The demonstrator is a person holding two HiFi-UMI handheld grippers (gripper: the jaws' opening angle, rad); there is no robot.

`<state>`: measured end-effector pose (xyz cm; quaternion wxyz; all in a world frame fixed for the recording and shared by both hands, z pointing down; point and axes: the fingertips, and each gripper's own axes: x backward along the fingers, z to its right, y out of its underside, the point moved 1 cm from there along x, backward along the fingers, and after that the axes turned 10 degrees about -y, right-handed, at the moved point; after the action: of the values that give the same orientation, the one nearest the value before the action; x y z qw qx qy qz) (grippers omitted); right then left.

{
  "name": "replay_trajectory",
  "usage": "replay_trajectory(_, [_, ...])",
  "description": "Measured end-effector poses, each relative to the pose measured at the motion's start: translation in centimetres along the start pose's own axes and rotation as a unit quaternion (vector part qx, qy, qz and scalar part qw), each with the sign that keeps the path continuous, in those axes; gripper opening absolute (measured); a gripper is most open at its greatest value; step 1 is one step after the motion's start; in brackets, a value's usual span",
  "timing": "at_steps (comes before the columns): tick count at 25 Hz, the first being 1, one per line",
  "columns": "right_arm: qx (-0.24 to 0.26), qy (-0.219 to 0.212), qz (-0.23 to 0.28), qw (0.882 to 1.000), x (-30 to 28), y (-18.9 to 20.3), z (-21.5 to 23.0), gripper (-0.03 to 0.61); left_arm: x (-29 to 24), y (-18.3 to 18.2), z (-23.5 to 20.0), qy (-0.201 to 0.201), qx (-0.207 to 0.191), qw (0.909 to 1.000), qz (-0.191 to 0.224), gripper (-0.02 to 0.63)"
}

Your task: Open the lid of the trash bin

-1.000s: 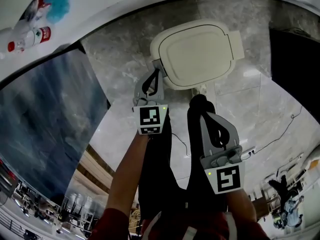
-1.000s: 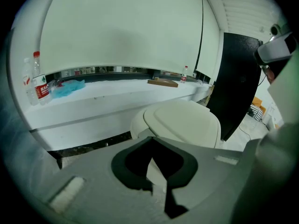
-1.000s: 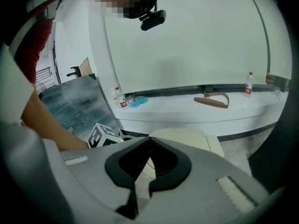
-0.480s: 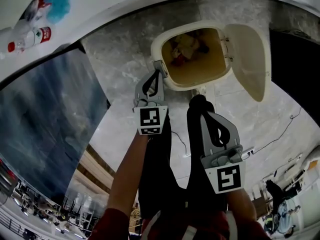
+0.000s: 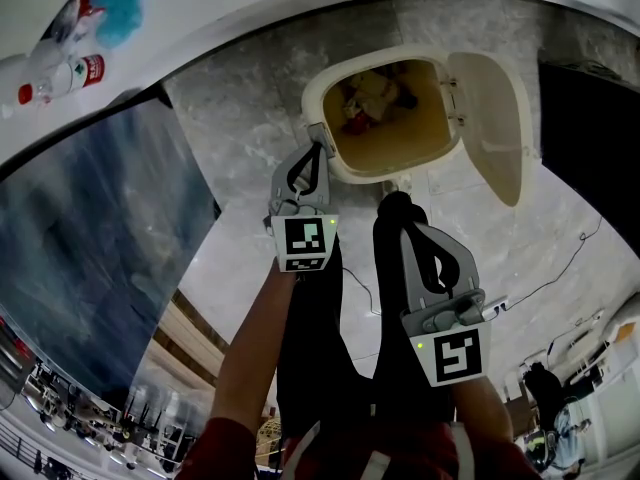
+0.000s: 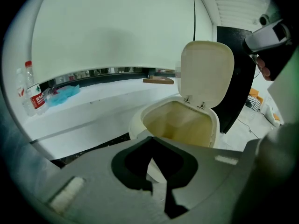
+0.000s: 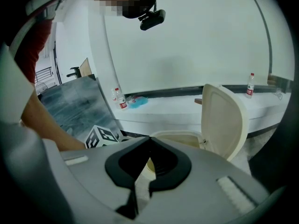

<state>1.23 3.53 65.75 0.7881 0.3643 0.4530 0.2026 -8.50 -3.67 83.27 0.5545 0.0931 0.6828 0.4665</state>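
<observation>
The cream trash bin (image 5: 320,93) stands on the marble floor with its lid (image 5: 490,123) swung up to the right. Trash shows inside the bin. My left gripper (image 5: 314,146) is shut and empty, its tip at the bin's near left rim. My right gripper (image 5: 397,198) is also shut and empty. Its tip rests just below a small pale pedal (image 5: 405,179) at the bin's foot. From the left gripper view, the left gripper (image 6: 150,139) points at the open bin (image 6: 138,122) and raised lid (image 6: 207,71). Over the right gripper (image 7: 150,138), the right gripper view shows the upright lid (image 7: 224,122).
A white ledge (image 5: 200,18) runs behind the bin, carrying plastic bottles (image 5: 60,73) and a blue cloth (image 5: 125,3). A dark grey-blue panel (image 5: 90,248) leans at the left. A black object (image 5: 590,118) stands right of the lid. A thin cable (image 5: 560,268) lies on the floor.
The lid was down one second ago and has swung open to the right; it now stands slightly more upright. Both grippers have hardly moved.
</observation>
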Motion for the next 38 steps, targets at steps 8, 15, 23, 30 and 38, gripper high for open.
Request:
replay_trajectory(8, [0.007,0.003,0.006,1.000,0.0,-0.9,0.2,-0.001,0.1,0.0,0.0,0.002,-0.005,0.9999,-0.009,0.003])
replay_trajectory(15, [0.016,-0.004,0.015,1.000,0.2,-2.7,-0.4,-0.001,1.4,-1.5,-0.8,-0.006,-0.005,0.9999,-0.012,0.003])
replay_trajectory(23, [0.041,-0.005,0.041,0.998,1.3,-7.4,-1.4,0.000,5.8,-4.7,-2.0,0.000,-0.015,0.9999,0.004,0.003])
replay_trajectory(30, [0.065,-0.005,0.058,0.996,3.6,-11.6,-2.2,0.000,10.8,-10.2,-2.8,-0.014,0.002,0.9994,0.031,0.003])
replay_trajectory(38, [0.095,-0.004,0.073,0.993,7.4,-16.2,-3.3,0.000,17.4,-17.0,-3.3,-0.035,0.017,0.9971,0.065,0.003])
